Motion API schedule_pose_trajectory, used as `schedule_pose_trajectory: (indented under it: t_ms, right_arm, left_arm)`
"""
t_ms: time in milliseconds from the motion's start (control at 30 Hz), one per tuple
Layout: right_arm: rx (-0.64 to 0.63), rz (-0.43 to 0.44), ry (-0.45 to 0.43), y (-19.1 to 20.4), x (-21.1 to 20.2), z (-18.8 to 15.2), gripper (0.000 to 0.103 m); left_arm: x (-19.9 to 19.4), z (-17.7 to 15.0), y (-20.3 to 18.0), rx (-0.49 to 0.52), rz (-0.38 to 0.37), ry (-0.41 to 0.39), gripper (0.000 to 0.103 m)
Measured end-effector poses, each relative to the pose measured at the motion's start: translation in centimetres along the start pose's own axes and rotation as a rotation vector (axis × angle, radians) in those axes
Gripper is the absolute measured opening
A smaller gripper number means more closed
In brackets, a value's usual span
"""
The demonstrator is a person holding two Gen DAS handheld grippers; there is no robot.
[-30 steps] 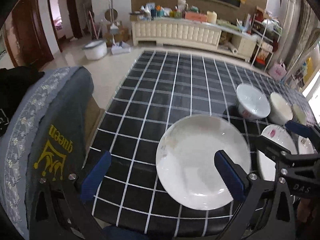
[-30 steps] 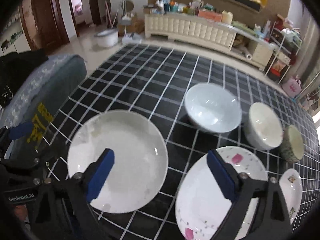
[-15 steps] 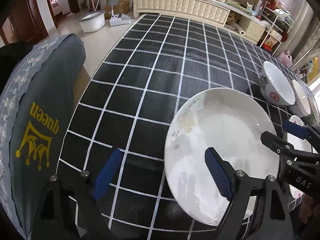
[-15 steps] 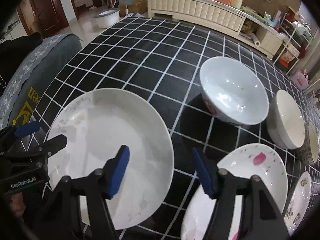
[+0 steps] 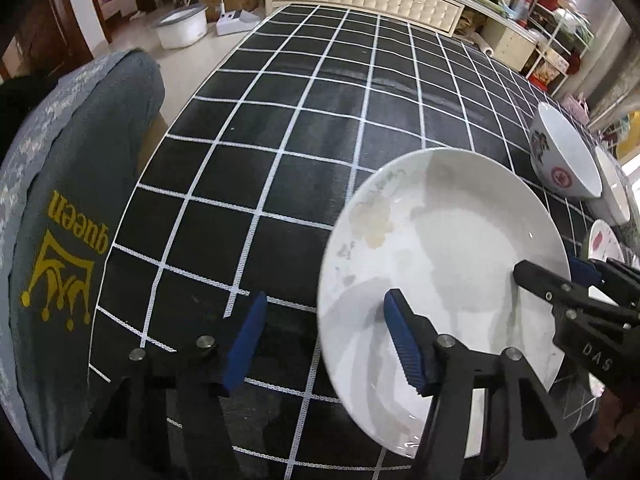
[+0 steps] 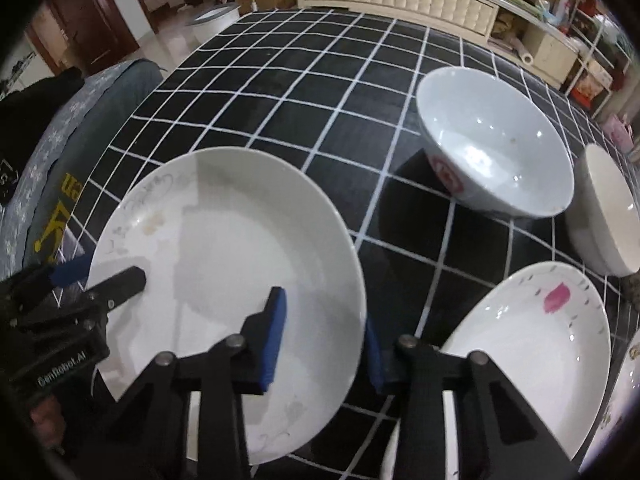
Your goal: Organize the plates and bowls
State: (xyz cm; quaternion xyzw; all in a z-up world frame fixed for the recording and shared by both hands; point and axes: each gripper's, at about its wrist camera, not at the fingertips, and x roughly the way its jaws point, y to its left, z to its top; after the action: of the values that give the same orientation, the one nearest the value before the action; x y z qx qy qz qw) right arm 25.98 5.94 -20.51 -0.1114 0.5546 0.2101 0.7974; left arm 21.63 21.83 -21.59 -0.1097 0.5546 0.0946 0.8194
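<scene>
- While both tongs are straddling opposite rims of the big white plate, neither one is gripping it yet; the plate is sitting on the checked desk, at its near left part.
- Left tongs are standing spread, one blue pad over the plate's inside and the other outside its left rim, over the cloth.
- Right tongs are also standing spread, one pad above the plate's inside, the other just beyond its right rim.
- I judge the step in hand to be pinching the rim, so each outer pad should be sliding under the lip before closing.
- Closing gently and evenly is mattering here: glazed china is slippery, and a one-sided squeeze could be tipping the plate.
- Lifting level is the safer course, since the flowered plate is lying just beside on the right, and the deep white bowl and cream bowl are standing near behind it.
- Stacking plate on plate looks the likely aim.
</scene>
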Motion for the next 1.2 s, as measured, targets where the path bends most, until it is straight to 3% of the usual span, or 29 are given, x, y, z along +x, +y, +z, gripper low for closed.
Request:
schedule_pose_trajectory:
  t_ms: [167,300,433,633,933,1067,1200]
  right_arm:
    - [0.057,0.018,0.000,-1.0,-0.2,0.0,0.033]
    - [0.091,0.022,-0.001,-1.2,-0.3,-0.3,0.033]
    - [0.111,0.027,0.005,-1.5,-0.7,-0.9,0.033]
    - [0.135,0.049,0.017,-1.5,-1.5,-1.4,0.033]
    - [0.121,0.043,0.050,-0.8,-0.9,-1.9,0.033]
    - [0.119,0.053,0.033,-0.9,-1.4,-2.2,0.033]
    - [0.110,0.035,-0.005,-1.5,-3.1,-2.7,0.033]
  left_arm:
    - [-0.2,-0.1,-0.7,-0.017,-0.059,0.016,0.036]
    - [-0.5,-0.5,-1.5,-0.009,-0.032,0.004,0.036]
    - [-0.6,-0.4,-1.3,-0.021,-0.026,0.014,0.029]
    - [-2.3,-0.7,-2.1,0.011,0.021,-0.026,0.029]
    - [-1.7,-1.3,-1.3,-0.013,0.010,0.006,0.029]
    - [-1.1,-1.9,-1.0,-0.031,-0.002,0.032,0.029]
    - [-2.1,-2.2,-1.1,-0.027,0.008,0.009,0.029]
